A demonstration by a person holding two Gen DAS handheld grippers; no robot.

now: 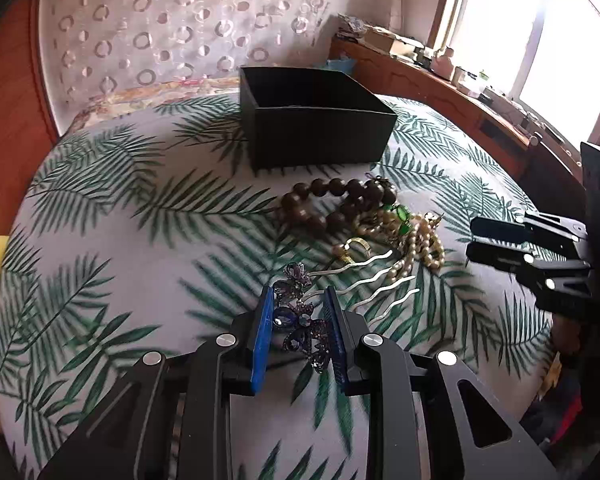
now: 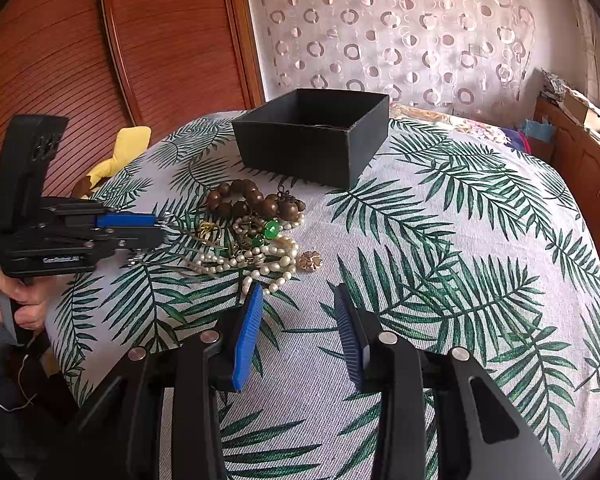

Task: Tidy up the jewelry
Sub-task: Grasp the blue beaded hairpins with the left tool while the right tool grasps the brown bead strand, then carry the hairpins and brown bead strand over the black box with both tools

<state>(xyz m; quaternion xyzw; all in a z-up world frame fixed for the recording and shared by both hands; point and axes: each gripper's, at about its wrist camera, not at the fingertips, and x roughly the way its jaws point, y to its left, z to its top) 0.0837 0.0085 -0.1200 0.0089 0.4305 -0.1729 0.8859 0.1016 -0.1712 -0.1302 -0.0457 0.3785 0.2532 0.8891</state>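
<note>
Blue-padded left gripper (image 1: 300, 312) seen clamped on purple jewelled hair comb (image 1: 300, 320), silver prongs extended toward jewelry pile (image 1: 380, 224) on palm-print cloth (image 1: 119, 240). Right gripper (image 2: 297, 300) held wide, nothing between pads, just beside pearl strands (image 2: 259, 264). Wooden bead bracelet (image 2: 243, 200) heaped near open black box (image 2: 312, 148), set beyond pile.
</note>
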